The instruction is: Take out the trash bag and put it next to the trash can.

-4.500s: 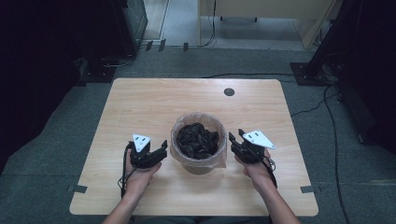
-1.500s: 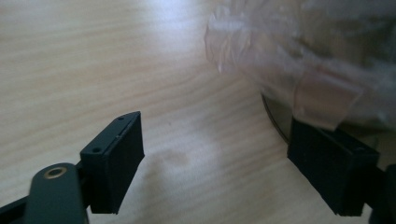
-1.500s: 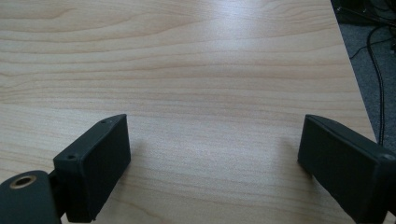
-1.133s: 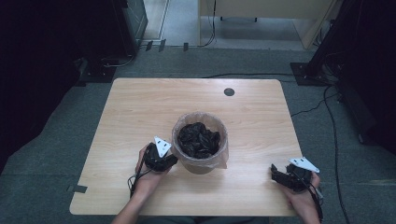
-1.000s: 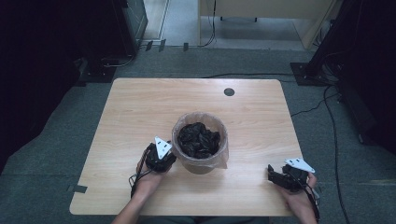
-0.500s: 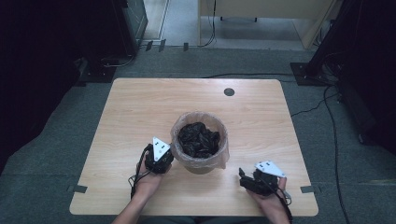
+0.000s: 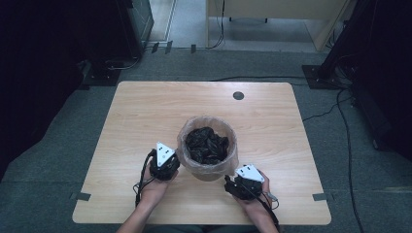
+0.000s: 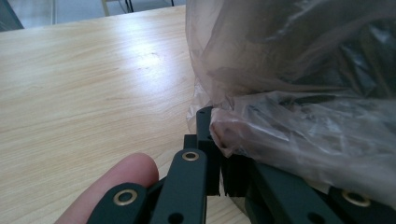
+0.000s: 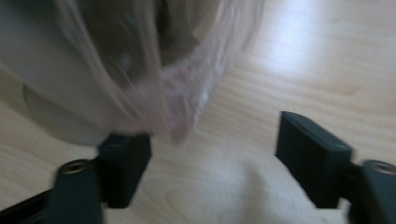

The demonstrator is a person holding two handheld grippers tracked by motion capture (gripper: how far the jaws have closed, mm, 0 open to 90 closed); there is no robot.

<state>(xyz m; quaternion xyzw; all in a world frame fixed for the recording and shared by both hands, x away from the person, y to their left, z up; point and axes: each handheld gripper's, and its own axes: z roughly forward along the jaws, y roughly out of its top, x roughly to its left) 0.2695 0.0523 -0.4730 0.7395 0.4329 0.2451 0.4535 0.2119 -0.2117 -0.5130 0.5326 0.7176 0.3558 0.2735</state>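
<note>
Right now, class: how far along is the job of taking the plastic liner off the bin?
Done: the left claw is shut on the plastic liner at the bin's near-left side. In hand: the right claw, jaws just closing but still open, has come up to the liner's loose edge on the near-right. Left: pinching that side and lifting the liner, with its dark contents, out of the bin.

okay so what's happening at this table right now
A person works on a round bin lined with a clear plastic bag that holds crumpled black material, on a light wooden table. The left gripper is shut on the bag's hanging edge. The right gripper, at the bin's other side, is open, its jaws just closing, with the film's fringe hanging between them, not yet pinched.
</note>
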